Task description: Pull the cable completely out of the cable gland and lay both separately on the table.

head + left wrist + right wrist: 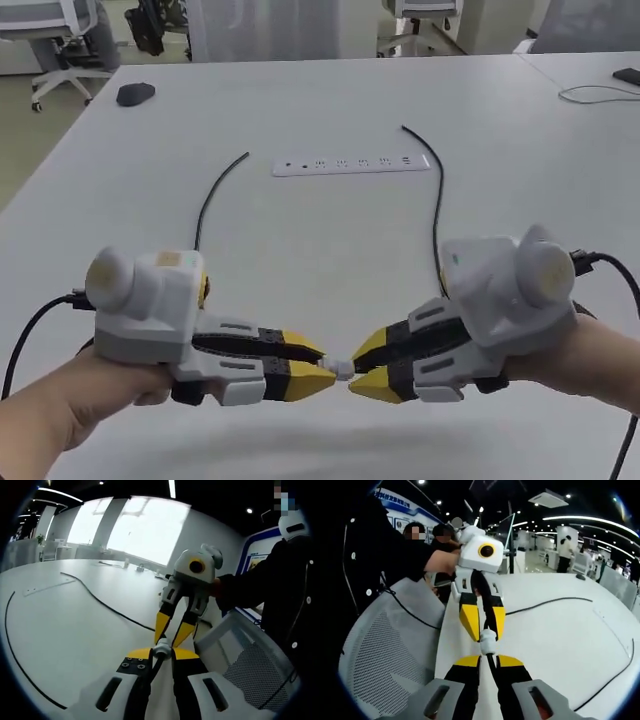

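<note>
My two grippers meet tip to tip low over the white table (300, 260). Between the tips sits a small white cable gland (342, 370). The left gripper (327, 366) comes in from the left, shut on the cable gland (161, 650). From the right, the right gripper (355, 370) is shut on the black cable (492, 664) just behind the cable gland (487, 639). In the left gripper view the black cable (156, 669) also runs back between the jaws of the left gripper (161, 656). The right gripper (490, 661) faces the left gripper (484, 630).
Two long black cables lie on the table, one at the left (208, 200) and one at the right (437, 210), which runs behind the right gripper. A white power strip (355, 164) lies beyond them. A dark mouse (135, 94) sits far left. A mesh chair (385, 645) stands beside the table.
</note>
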`<state>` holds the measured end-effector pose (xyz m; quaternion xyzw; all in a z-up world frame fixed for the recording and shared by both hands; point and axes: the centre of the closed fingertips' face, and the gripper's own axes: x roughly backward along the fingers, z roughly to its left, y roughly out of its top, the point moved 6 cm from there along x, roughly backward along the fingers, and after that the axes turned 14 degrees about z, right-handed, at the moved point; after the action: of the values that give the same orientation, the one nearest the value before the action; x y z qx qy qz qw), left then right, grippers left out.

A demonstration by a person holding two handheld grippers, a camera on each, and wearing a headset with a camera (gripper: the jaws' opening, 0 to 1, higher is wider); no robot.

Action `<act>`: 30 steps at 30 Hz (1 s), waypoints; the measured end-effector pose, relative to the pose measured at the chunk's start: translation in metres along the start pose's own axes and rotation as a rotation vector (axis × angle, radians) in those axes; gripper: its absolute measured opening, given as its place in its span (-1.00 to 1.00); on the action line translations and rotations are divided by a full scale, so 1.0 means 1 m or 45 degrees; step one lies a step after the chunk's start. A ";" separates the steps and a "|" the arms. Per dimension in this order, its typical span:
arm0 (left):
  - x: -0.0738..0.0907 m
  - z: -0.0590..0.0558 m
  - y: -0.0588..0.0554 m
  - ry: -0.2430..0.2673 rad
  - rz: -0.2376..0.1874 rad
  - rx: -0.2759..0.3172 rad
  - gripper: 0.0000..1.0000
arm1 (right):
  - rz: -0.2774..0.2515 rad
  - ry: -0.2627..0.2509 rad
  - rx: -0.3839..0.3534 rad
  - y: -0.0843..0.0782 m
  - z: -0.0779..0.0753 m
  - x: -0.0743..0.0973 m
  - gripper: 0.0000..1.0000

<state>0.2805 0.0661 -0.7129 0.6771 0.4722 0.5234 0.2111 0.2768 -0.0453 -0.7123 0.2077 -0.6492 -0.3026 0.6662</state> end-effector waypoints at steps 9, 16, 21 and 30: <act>-0.002 0.001 -0.001 0.009 0.009 -0.021 -0.70 | 0.033 -0.039 0.069 -0.001 0.000 -0.001 -1.00; -0.002 0.004 -0.002 0.032 0.016 -0.052 -0.70 | 0.071 -0.056 0.070 -0.005 -0.002 0.000 -1.00; 0.001 0.007 -0.003 0.050 0.019 -0.050 -0.70 | 0.086 -0.071 0.041 -0.015 -0.004 0.005 -1.00; 0.002 0.008 -0.005 0.069 0.035 -0.056 -0.70 | 0.155 -0.131 -0.052 -0.046 -0.011 0.021 -1.00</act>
<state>0.2863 0.0717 -0.7186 0.6644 0.4568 0.5547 0.2058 0.2814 -0.0943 -0.7283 0.1385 -0.6876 -0.2850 0.6533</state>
